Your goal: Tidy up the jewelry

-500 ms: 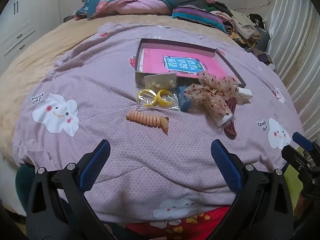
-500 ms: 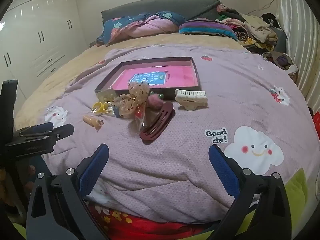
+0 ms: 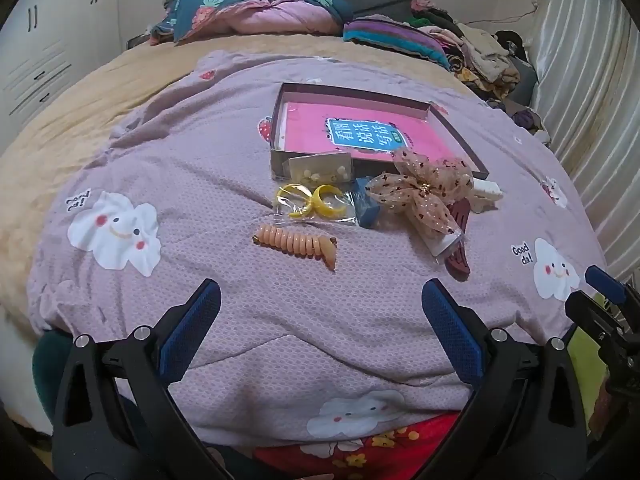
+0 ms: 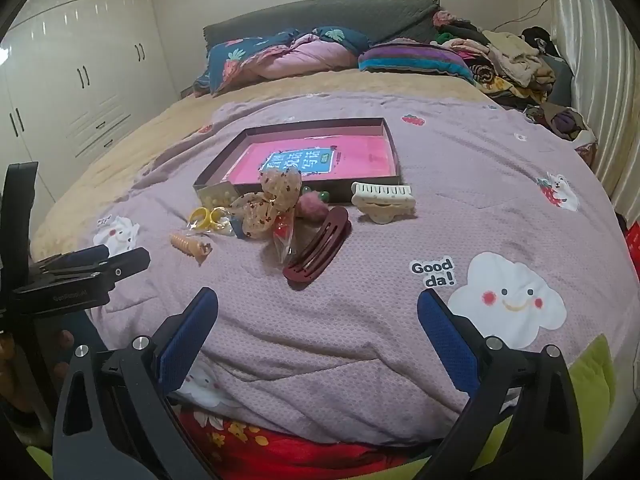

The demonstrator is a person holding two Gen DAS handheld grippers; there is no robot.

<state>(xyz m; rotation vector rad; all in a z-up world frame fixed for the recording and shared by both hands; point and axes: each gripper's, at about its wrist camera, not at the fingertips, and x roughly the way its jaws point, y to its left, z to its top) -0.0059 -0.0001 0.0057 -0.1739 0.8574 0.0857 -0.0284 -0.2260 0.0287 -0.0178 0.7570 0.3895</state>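
The left wrist view looks forward and down along its own wide-set blue fingers (image 3: 192, 336) from the bed's near edge, with the shallow box (image 3: 460, 136) ahead, well beyond the fingertips. The right wrist view faces likewise from further right, with the box (image 4: 394, 152) ahead and left. Both share the hair accessories, and each catches the other gripper at its edge.

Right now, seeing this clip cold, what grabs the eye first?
The shallow box with a bright pink book inside sits mid-bed on the lilac cloud-print blanket. A cluster of accessories lies along its near edge: a spotted tulle bow, yellow rings in a clear bag, a peach spiral hair tie, a maroon snap clip and a cream claw clip. Both grippers, left and right, hover open and empty.
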